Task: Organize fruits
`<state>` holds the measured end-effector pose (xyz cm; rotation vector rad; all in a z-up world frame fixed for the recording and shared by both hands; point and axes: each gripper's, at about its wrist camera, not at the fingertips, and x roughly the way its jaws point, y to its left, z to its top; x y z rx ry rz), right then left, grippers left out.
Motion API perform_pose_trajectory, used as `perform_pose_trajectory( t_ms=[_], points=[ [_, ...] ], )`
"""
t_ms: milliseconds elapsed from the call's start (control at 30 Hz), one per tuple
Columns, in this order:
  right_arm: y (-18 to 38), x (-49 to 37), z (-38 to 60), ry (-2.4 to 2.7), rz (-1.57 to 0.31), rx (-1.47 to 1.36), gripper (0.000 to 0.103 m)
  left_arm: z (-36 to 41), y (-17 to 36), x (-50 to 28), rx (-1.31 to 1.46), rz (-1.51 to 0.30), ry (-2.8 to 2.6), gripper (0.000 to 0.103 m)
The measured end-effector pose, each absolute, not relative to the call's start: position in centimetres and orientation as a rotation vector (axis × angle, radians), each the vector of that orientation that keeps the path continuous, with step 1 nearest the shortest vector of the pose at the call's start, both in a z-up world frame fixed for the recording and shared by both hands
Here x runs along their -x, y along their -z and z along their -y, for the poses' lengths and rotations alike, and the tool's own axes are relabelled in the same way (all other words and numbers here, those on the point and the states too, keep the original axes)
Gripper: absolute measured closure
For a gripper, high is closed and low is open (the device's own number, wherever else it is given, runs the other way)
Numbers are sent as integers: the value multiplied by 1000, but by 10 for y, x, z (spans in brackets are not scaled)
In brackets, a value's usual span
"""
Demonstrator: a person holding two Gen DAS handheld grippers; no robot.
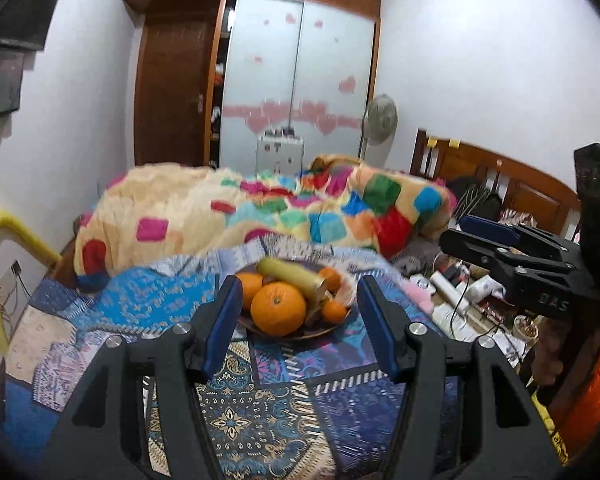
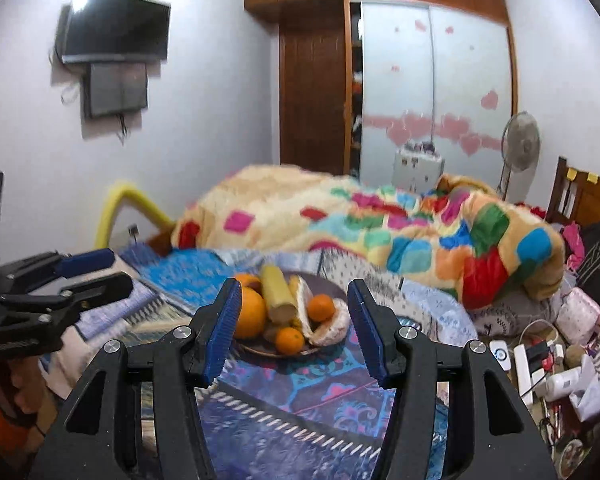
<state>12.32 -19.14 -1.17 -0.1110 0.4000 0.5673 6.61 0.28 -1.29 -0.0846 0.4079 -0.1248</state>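
A dark round plate (image 1: 318, 330) of fruit sits on the patterned bedspread (image 1: 260, 408). It holds a large orange (image 1: 278, 308), smaller oranges (image 1: 334, 310) and a yellow-green banana-like fruit (image 1: 290, 276). My left gripper (image 1: 296, 320) is open and empty, just short of the plate. In the right wrist view the plate (image 2: 324, 280) shows the large orange (image 2: 250, 312), small oranges (image 2: 290, 340), the long fruit (image 2: 278, 292) and a peeled citrus piece (image 2: 332, 328). My right gripper (image 2: 294, 328) is open and empty before the plate. Each gripper shows in the other's view: right (image 1: 500, 248), left (image 2: 60, 280).
A colourful checked blanket (image 1: 260, 208) is heaped behind the plate. Right of the bed lie a power strip, cables and bottles (image 2: 540, 364). A wooden headboard (image 1: 520, 184), a fan (image 1: 380, 120), a wardrobe (image 1: 296, 80) and a wall TV (image 2: 116, 28) stand around.
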Motion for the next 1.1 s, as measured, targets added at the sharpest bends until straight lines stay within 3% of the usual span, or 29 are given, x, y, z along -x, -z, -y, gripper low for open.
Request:
perform_pose_trajectory(
  t_ms=[167,500,567,667,1100],
  points=[
    [-15,-77,201,-573,-287,34,48,8,-17,-20,66,-286,98,35],
    [-31,-18,207,-527,-145,-38,7,22,-41,36,16,-172,30,9],
    [-31,-15,208,-509,-131,-38,0,24,-41,41,15,-168,29,8],
    [-29,-8,210,-488,-121,-35,0,25,-42,45,14,-163,16,0],
    [-27,4,211,-465,-117,-22,0,23,-39,46,28,-178,-2,0]
  ],
)
